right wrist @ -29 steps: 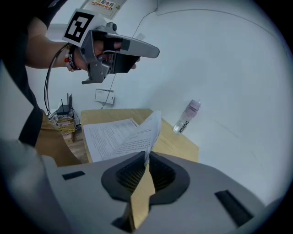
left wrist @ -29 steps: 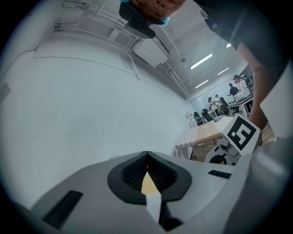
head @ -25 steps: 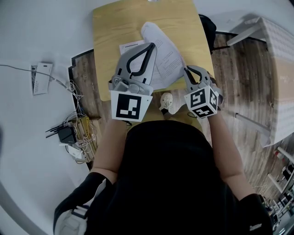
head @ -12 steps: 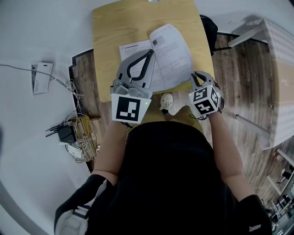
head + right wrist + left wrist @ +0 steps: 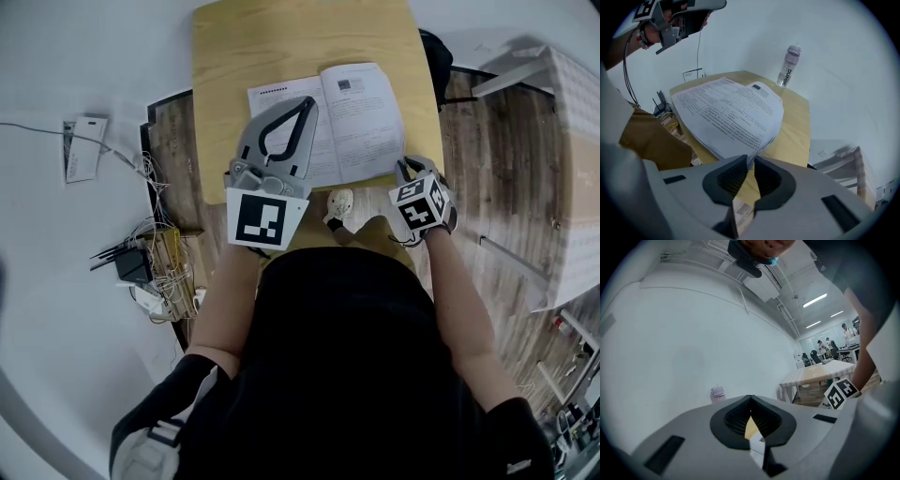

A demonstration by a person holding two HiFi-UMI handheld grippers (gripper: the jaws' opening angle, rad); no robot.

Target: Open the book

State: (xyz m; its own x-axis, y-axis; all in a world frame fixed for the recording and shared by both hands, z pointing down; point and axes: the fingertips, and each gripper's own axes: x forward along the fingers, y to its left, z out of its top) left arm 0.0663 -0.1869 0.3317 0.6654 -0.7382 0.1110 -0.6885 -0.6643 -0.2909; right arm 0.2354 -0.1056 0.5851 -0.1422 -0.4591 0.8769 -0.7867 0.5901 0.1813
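Observation:
The book (image 5: 361, 122) lies open on the wooden table (image 5: 281, 47), both white printed pages showing. My right gripper (image 5: 405, 169) points steeply down at the near right corner of the right page. In the right gripper view the edge of that page (image 5: 731, 112) runs into my right gripper (image 5: 750, 158), whose jaws are opening; a narrow gap shows at the tips. My left gripper (image 5: 307, 101) hovers over the left page, nearly level, shut and holding nothing. Its tips meet in the left gripper view (image 5: 750, 398).
A clear bottle (image 5: 788, 65) stands at the table's far end. A small pale object (image 5: 339, 204) sits by the near edge. Cables and power gear (image 5: 141, 272) lie on the floor to the left. White tables (image 5: 553, 141) stand to the right.
The right page, earlier lifted and curled over the middle, has come down flat to the right. My right gripper sank down and rightwards with it. The left gripper has hardly moved.

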